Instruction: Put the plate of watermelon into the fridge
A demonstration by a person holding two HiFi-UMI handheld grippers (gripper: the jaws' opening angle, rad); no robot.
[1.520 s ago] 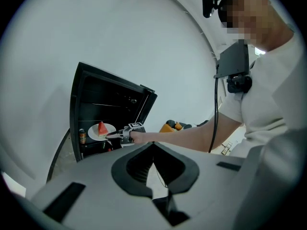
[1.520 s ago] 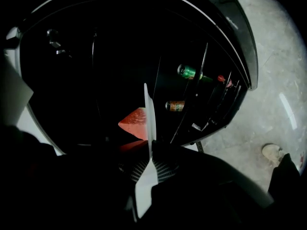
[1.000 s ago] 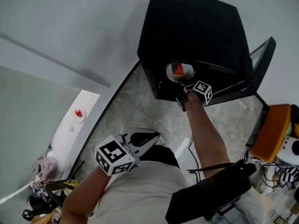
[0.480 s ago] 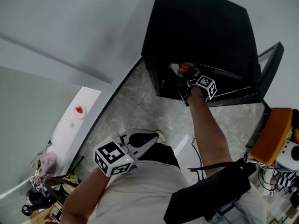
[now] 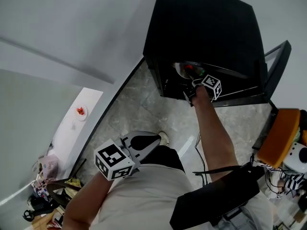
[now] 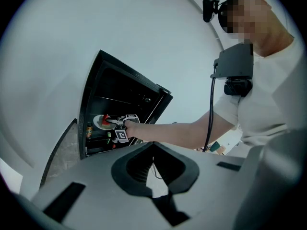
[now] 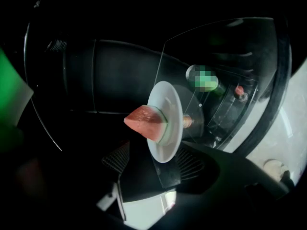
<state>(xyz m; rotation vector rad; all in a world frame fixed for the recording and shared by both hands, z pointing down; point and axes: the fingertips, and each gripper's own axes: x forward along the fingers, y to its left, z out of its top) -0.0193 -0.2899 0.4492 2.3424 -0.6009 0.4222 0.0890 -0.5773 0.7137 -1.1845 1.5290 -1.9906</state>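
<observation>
A white plate (image 7: 170, 104) with a red watermelon wedge (image 7: 144, 121) sits inside the open black fridge (image 5: 206, 28) on a glass shelf. My right gripper (image 7: 156, 164) is reached into the fridge. Its jaws are opening: the plate's near rim lies between the pads, and the pads stand clear of it. From the head view the plate (image 5: 184, 70) shows just inside the fridge mouth, ahead of the right gripper (image 5: 193, 84). My left gripper (image 5: 156, 140) hangs shut and empty near the person's waist. In the left gripper view the plate (image 6: 100, 123) and the right gripper (image 6: 117, 122) are far off.
The fridge door (image 5: 273, 66) stands open to the right, with bottles (image 7: 204, 78) in its racks. An orange seat (image 5: 278, 135) stands at the right. A white counter at the left carries another small plate (image 5: 80, 113). Marble floor (image 5: 144, 114) lies before the fridge.
The right gripper has carried the plate from the fridge's mouth further inside. The left gripper has stayed by the waist.
</observation>
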